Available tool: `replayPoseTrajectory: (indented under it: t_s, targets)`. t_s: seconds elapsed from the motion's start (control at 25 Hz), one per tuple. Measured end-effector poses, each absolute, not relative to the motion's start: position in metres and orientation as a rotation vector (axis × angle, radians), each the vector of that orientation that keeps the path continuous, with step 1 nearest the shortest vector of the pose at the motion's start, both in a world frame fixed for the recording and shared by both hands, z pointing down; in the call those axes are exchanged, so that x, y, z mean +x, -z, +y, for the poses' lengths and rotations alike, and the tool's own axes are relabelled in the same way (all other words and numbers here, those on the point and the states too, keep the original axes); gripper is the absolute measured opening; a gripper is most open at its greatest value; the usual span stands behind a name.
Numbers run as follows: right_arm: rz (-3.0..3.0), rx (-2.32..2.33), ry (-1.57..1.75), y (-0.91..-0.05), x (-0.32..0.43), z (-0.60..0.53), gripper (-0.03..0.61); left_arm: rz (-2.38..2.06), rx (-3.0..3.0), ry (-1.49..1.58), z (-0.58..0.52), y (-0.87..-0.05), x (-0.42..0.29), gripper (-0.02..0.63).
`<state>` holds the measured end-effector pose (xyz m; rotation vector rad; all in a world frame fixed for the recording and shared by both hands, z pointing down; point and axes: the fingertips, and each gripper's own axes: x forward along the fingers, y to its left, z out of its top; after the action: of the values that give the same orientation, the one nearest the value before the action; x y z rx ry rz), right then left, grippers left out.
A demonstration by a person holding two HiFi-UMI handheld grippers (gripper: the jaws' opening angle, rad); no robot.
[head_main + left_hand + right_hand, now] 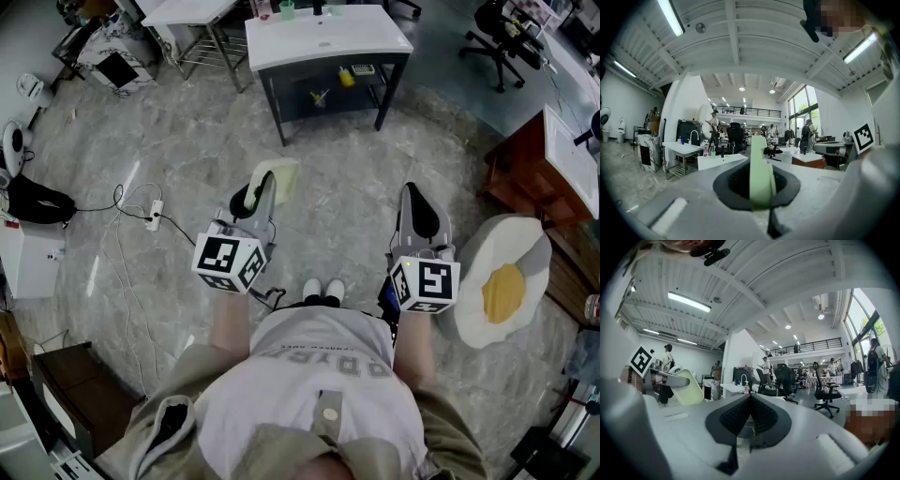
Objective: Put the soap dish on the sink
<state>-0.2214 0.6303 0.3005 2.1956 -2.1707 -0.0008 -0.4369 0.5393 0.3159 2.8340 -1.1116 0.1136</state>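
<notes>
My left gripper is shut on the pale green soap dish, held on edge between its jaws. In the left gripper view the soap dish stands upright between the closed jaws of that gripper. My right gripper is shut with nothing in it; its black pads meet. The right gripper view shows the soap dish off to the left. The white sink on a dark stand lies ahead across the floor, some way beyond both grippers.
A fried-egg shaped cushion lies on the floor at the right. A wooden cabinet stands beyond it. Cables and a power strip lie at the left. Office chairs stand at the far right. Bottles and a cup sit on the sink.
</notes>
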Motion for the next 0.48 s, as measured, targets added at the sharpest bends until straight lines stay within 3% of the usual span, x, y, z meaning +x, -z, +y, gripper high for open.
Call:
replayPoseTrajectory:
  t_s: [0.48]
  targets:
    - [-2.173, 2.176, 0.009, -0.301, -0.206, 0.624, -0.003, -1.134, 2.832, -0.116, 0.532, -0.313, -0.422, 0.014]
